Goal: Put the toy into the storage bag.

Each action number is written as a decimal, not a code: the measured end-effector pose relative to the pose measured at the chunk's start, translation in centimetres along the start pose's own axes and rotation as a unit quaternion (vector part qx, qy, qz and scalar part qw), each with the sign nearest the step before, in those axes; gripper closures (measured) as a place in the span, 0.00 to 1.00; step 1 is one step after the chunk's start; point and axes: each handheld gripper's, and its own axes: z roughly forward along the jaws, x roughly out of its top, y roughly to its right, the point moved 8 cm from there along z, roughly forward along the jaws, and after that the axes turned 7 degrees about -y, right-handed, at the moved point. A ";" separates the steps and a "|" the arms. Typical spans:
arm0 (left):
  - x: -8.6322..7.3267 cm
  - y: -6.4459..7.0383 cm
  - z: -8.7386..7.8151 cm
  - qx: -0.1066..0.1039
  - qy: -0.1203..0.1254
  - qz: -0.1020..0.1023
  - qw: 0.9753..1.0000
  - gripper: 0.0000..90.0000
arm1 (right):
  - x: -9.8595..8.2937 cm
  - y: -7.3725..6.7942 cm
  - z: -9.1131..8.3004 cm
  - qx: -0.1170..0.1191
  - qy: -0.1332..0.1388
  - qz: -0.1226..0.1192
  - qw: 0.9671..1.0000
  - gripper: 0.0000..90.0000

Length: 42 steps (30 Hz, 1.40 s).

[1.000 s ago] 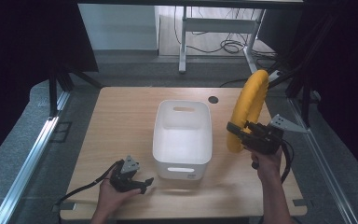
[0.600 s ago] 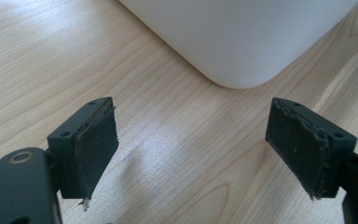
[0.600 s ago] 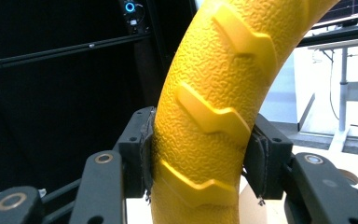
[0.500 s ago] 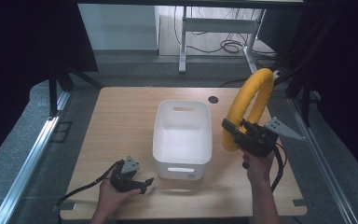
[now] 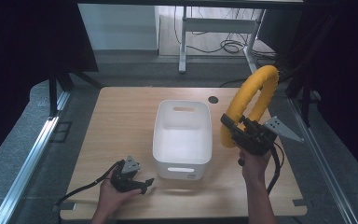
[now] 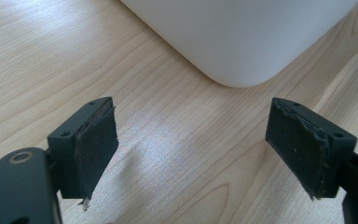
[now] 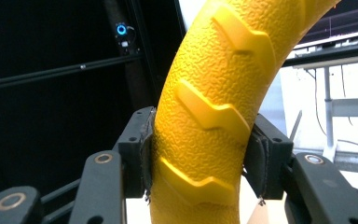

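A yellow rubber ring (image 5: 251, 100) with a raised tread pattern stands upright in the air right of the white bin (image 5: 182, 135). My right gripper (image 5: 233, 128) is shut on the ring's lower part; in the right gripper view the ring (image 7: 214, 107) is squeezed between both pads. My left gripper (image 5: 142, 184) rests low over the table near the bin's front left corner, held in a hand. In the left gripper view its jaws stand wide apart with nothing between them (image 6: 191, 154), and the bin's rounded corner (image 6: 242, 42) lies just ahead.
The bin is hollow, with handle slots at both ends. The wooden table (image 5: 121, 121) has a round cable hole (image 5: 213, 99) at the back. A metal rail (image 5: 32, 149) runs along the left side, and a desk frame with cables (image 5: 223, 37) stands behind.
My right gripper has lifted and turned the yellow ring so it stands more face-on as a loop, shifted slightly toward the bin. The left gripper has stayed in place.
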 end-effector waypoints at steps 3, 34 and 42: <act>0.0 0.0 0.0 0.000 -0.001 0.001 1.000 0.19 | 0.6 -0.7 0.1 0.001 0.011 -0.007 1.000 0.55; 0.0 0.0 0.0 0.000 -0.003 -0.001 1.000 0.19 | 5.1 -8.7 2.5 0.021 0.067 -0.069 0.995 0.55; -0.1 0.0 0.1 -0.001 -0.005 0.001 1.000 0.19 | 4.9 -11.5 4.2 0.049 0.063 -0.078 0.994 0.55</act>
